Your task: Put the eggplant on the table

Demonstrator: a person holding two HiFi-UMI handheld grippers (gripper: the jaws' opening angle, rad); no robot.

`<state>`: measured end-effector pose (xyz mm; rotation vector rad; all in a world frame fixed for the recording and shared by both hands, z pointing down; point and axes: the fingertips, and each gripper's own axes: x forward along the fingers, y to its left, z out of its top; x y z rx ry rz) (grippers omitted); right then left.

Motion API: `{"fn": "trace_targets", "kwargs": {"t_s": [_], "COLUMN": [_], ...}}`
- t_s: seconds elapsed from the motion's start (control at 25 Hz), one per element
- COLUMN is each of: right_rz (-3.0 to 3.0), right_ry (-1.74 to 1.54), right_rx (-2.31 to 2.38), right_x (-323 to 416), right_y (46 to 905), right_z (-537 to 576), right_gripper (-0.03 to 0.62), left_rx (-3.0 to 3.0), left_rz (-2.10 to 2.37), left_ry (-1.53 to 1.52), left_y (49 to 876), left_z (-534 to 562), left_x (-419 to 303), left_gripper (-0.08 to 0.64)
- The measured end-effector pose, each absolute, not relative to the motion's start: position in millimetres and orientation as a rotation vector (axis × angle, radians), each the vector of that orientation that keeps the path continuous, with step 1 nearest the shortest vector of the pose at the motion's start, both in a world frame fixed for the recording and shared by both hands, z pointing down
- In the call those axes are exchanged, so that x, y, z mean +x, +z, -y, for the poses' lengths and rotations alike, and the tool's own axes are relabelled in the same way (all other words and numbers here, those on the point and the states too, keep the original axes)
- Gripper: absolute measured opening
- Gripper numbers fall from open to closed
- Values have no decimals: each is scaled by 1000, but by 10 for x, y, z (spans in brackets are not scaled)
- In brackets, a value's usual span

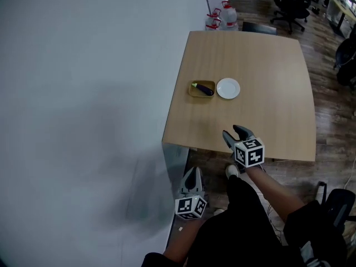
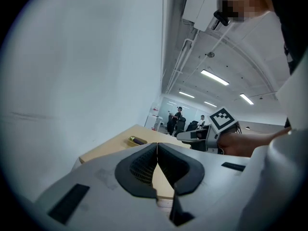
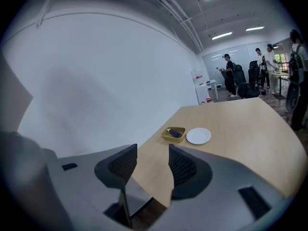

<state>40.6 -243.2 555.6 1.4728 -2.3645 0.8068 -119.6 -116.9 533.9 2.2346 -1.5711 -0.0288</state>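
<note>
A small purple eggplant (image 1: 203, 88) lies in a shallow yellow dish (image 1: 193, 91) on the wooden table (image 1: 261, 121), left of its middle; the right gripper view also shows the eggplant (image 3: 174, 133) in that dish (image 3: 168, 136). My right gripper (image 1: 234, 133) hovers over the table's near edge, well short of the dish, jaws open with nothing between them. My left gripper (image 1: 192, 175) hangs lower, below and left of the table's near corner, jaws shut and empty. In the left gripper view the dish (image 2: 136, 140) is far off and the right gripper (image 2: 185, 136) is ahead at the right.
A white plate (image 1: 228, 88) stands right beside the dish. A white wall (image 1: 83, 104) runs along the table's left side. Water bottles (image 1: 222, 16) and office chairs (image 1: 292, 1) stand beyond the far end. People stand far back in the room (image 3: 260, 61).
</note>
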Motion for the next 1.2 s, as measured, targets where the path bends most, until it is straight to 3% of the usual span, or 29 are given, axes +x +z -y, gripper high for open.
{"fn": "trace_targets", "kwargs": {"t_s": [0.16, 0.4, 0.64, 1.2], "right_rz": [2421, 2521, 2523, 2393], "right_ry": [769, 774, 634, 362], "right_rx": [1459, 1480, 1541, 1801], "right_x": [203, 56, 136, 587], "right_y": [5299, 5004, 4787, 4359], "right_z": [1534, 610, 196, 400], "right_gripper": [216, 68, 66, 60], "left_rx": [2260, 2353, 2425, 2502], "left_rz": [1544, 1477, 1458, 1413], "left_ry": [-48, -76, -103, -134], "left_y": [5152, 4916, 4703, 4492], "left_z": [648, 180, 112, 505], "left_x": [-1286, -1218, -1219, -1144], "left_gripper": [15, 15, 15, 15]}}
